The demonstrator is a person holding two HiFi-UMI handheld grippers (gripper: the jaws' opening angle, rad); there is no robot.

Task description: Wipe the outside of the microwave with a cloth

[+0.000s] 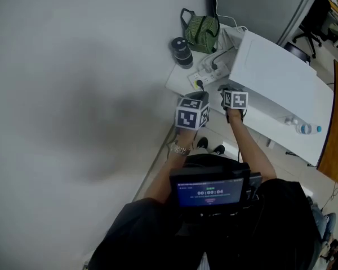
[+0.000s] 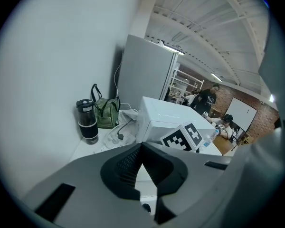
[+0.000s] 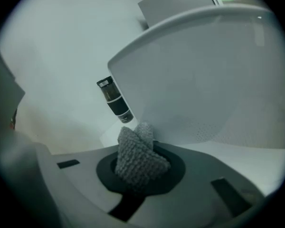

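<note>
Grey knitted cloth [image 3: 138, 161] clamped in right gripper [image 3: 141, 144], tip beside white microwave [image 3: 204, 80] wall, seemingly poised for wiping; left gripper [image 2: 141, 156] closed on nothing, held aside.

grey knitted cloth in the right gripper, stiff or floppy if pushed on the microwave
Probably floppy: the grey knitted cloth bunches in folds where the right gripper is shut on it. Likely light, given its loose knit. Its rough texture should drag, not slip, on the smooth white microwave.
</note>
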